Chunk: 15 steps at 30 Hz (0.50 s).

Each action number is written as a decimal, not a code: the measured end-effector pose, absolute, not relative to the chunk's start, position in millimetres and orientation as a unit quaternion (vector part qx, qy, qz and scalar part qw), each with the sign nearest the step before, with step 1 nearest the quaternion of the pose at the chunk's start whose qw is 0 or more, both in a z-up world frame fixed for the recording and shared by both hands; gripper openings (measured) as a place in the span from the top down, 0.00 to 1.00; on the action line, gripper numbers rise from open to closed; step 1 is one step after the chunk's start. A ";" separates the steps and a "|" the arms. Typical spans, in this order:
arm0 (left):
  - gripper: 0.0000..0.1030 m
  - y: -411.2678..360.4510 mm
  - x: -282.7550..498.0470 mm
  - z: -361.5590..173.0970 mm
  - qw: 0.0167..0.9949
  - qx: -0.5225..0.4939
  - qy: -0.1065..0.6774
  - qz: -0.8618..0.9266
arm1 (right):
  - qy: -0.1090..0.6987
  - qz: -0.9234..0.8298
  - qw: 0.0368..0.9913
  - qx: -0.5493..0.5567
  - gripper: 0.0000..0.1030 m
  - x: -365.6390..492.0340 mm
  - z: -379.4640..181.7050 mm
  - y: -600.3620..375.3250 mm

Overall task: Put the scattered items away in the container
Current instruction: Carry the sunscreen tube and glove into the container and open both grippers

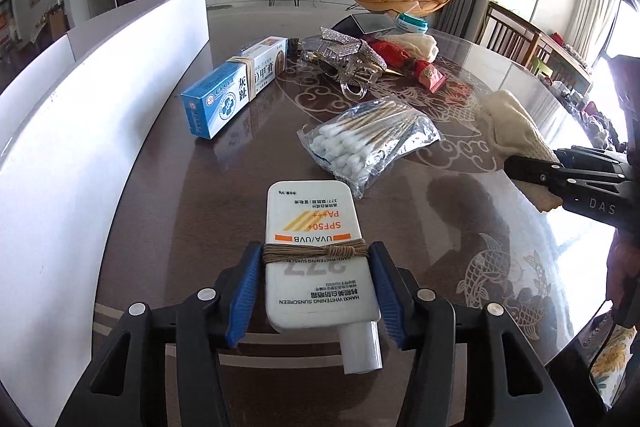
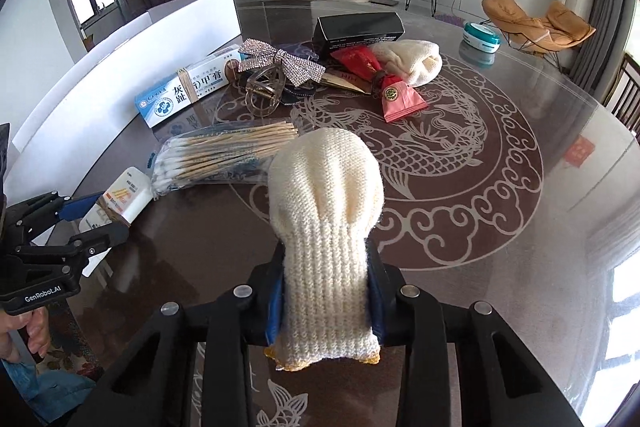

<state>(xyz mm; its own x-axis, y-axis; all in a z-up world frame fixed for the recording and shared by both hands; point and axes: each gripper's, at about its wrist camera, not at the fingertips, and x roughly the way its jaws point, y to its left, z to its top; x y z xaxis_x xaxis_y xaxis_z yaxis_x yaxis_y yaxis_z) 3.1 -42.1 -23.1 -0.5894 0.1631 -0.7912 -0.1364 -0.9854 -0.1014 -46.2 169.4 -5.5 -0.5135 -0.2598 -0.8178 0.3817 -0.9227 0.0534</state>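
In the left wrist view, a white sunscreen bottle [image 1: 316, 259] is squeezed between the blue pads of the left gripper [image 1: 316, 291], so these tongs are closed on it. A brown string is wound around the middle of the bottle, and its cap points back toward the camera. The bottle is seen above the dark glass table [image 1: 460, 227], which has pale fish and cloud shapes on it. Just past the bottle, a clear bag of cotton swabs [image 1: 368, 143] is lying flat. Farther back on the left, a blue and white box [image 1: 236, 87] is seen beside a long white container wall [image 1: 80, 115]. A sparkly bow clip [image 1: 348, 47] and a red packet [image 1: 428, 75] are piled behind the swabs. On the right edge, the right gripper [image 1: 556, 187] is seen with a cream knitted sock [image 1: 512, 131] pinched in it. In the right wrist view, the same sock [image 2: 324, 211] is gripped by its ribbed cuff between the pads of the right gripper [image 2: 326, 299], so these tongs are closed on it too. The toe of the sock is pointed away, toward the swab bag [image 2: 224, 155]. The left gripper [image 2: 100, 215] is seen at the left edge with the sunscreen [image 2: 120, 203] in it. A second cream sock [image 2: 412, 63] is lying by a black box [image 2: 360, 27].
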 end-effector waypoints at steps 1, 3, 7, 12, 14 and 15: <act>0.49 -41.0 6.2 -21.3 0.087 -0.443 -0.016 0.892 | 0.063 -0.866 0.184 0.460 0.67 -41.2 -4.6 171.6; 0.49 -39.2 11.8 -17.6 0.091 -0.438 -0.019 0.894 | 0.053 -0.861 0.182 0.473 0.67 -33.1 -5.8 176.7; 0.49 -38.9 21.1 -2.7 0.100 -0.423 -0.029 0.900 | 0.034 -0.863 0.185 0.469 0.67 -15.3 0.6 182.4; 0.49 -42.2 28.6 29.6 0.107 -0.393 -0.033 0.912 | 0.020 -0.864 0.200 0.462 0.67 -6.0 13.0 174.4; 0.49 -48.3 29.7 40.5 0.106 -0.386 -0.039 0.915 | 0.025 -0.860 0.209 0.464 0.67 -5.2 14.6 164.4; 0.49 -52.4 30.5 45.4 0.104 -0.383 -0.042 0.917 | 0.029 -0.859 0.214 0.465 0.67 -4.6 14.6 158.4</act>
<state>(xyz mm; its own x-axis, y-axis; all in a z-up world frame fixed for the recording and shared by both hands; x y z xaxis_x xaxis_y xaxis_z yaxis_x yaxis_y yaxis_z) 30.5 -52.4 45.4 -0.6843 0.2237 -0.6940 -0.1594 -0.9747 -0.1570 -4.6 158.4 14.6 -0.4767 -0.3408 -0.8103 0.3944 -0.9067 0.1493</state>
